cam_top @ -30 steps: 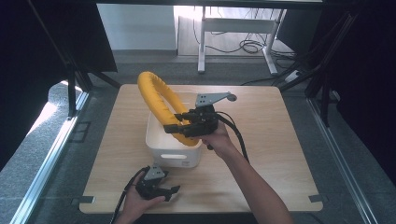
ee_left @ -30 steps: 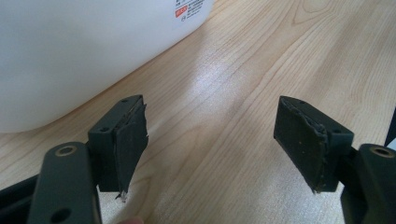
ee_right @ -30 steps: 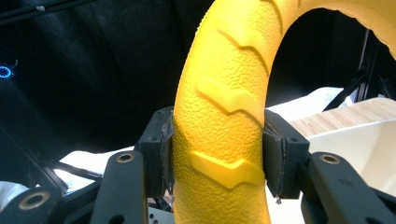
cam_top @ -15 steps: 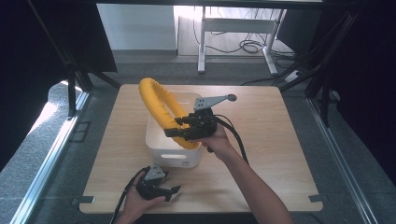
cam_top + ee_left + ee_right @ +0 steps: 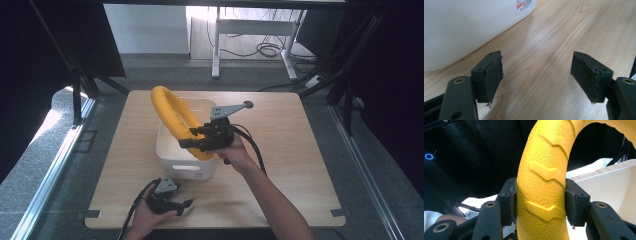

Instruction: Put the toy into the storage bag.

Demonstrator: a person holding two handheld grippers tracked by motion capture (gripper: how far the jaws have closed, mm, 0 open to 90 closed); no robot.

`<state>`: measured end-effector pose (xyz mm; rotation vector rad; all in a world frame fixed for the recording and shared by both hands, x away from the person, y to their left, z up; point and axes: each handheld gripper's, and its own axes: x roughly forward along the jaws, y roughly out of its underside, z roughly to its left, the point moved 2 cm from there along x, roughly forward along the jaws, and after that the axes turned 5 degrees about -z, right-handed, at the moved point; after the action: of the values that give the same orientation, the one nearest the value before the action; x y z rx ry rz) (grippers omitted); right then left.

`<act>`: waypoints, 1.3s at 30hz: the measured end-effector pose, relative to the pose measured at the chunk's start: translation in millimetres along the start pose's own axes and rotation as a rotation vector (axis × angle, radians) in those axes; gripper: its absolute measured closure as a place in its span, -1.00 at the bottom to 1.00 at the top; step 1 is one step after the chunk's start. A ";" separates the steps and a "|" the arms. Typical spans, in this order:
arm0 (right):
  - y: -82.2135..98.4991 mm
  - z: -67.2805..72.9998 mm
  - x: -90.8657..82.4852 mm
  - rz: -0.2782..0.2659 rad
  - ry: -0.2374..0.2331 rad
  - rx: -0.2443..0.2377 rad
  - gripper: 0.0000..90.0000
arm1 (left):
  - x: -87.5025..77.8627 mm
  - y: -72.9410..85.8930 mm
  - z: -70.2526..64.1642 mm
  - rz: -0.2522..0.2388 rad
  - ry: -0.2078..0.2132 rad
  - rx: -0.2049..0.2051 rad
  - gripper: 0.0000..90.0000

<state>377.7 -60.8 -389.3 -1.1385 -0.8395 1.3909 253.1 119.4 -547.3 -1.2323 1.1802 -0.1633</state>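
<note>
High view, ring: the yellow ring (image 5: 172,116) stands upright on edge, its lower arc down inside the white bin (image 5: 175,161), so it looks like a lift out of, or a lowering into, that bin.
Right gripper view, grip: the right gripper (image 5: 540,202) is clenched on the ring's ribbed tube, a pad on each flank, which keeps it from rolling.
Right arm: forearm reaches in across the bin's near right corner, wrist level, jaws pointing over the bin.
Left gripper: the left gripper (image 5: 176,204) rests on the table (image 5: 300,165) just in front of the bin, jaws spread, nothing between them.
</note>
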 end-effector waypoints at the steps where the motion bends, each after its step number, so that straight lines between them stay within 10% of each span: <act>1: 0.3 -0.3 -0.6 -0.001 0.000 -0.001 0.11 | 0.1 0.1 -0.2 0.001 0.000 -0.002 -0.43; 39: 14.3 0.4 -31.3 -0.024 0.147 -0.063 -0.13 | 2.1 0.2 -1.4 0.009 0.005 0.002 -0.43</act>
<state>371.1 -93.7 -397.2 -1.2590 -0.7932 1.2527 252.9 117.2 -548.5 -1.2250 1.1893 -0.1613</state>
